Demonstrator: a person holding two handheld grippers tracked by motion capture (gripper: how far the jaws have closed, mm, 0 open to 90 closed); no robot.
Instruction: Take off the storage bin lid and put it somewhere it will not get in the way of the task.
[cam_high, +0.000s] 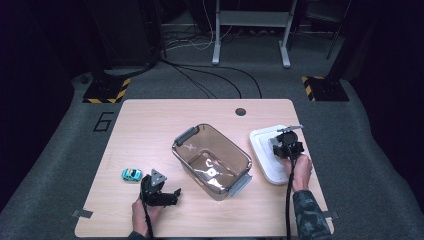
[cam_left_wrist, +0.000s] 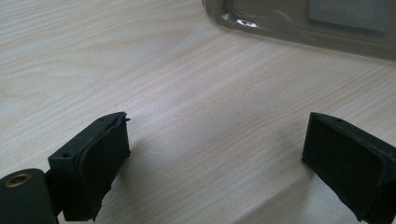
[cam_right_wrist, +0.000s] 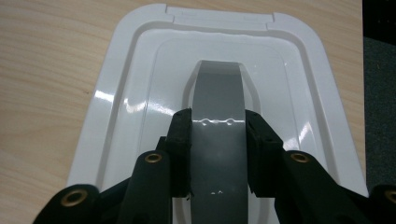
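My right gripper (cam_high: 289, 140) is down on the white lid (cam_high: 264, 150), which lies flat on the table (cam_high: 150, 125) at the far right. In the right gripper view its two black jaws sit on either side of the lid's grey handle (cam_right_wrist: 218, 140), pads against the handle's edges, so I am pinching that strip across its width. The lid (cam_right_wrist: 130, 121) spreads out ahead of and beneath that gripper, its notched far edge toward the top of the view, bare wood to its left.

My left gripper (cam_high: 165, 192) is low over the near-left part of the table, tilted, with the grey three-cornered plate on top. Its jaws are spread wide with only bare wood grain between them; they grip nothing. Ahead and to the right of it, in the left gripper view, a corner of the clear brownish tub (cam_left_wrist: 299, 28) comes into the frame.

That tub (cam_high: 212, 160) stands open in the middle of the table, between my two grippers, with grey latches at its far-left and near-right ends. A small teal toy car (cam_high: 131, 174) sits just left of my left gripper, apart from it.
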